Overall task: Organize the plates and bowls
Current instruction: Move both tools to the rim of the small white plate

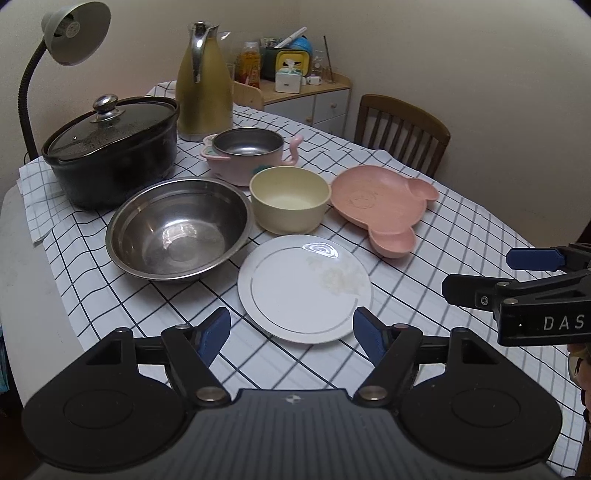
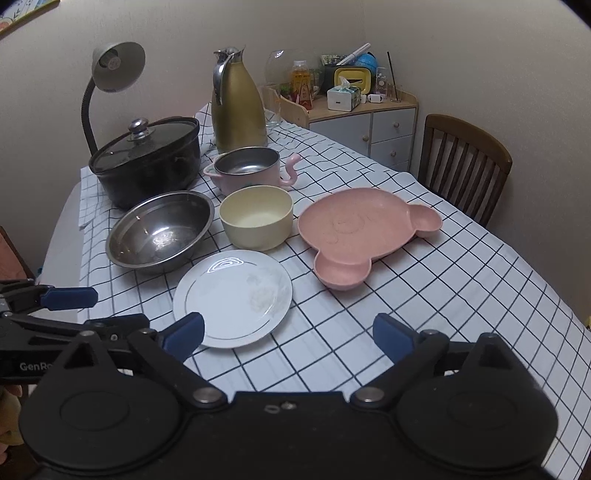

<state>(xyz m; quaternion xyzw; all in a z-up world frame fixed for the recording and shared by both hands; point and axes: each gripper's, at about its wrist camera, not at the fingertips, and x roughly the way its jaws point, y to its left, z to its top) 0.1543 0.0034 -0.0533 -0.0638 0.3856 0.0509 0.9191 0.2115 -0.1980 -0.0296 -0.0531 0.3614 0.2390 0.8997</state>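
A white plate lies nearest on the checked tablecloth. Behind it stand a steel bowl, a cream bowl and a pink bear-shaped plate. A small pink pot with a steel inside sits further back. My left gripper hovers open at the white plate's near rim, holding nothing. My right gripper is open and empty to the right of that plate. Each gripper shows at the edge of the other's view.
A black pot with a glass lid, a gold jug and a desk lamp stand at the back left. A wooden chair and a cluttered cabinet are beyond the table's far right edge.
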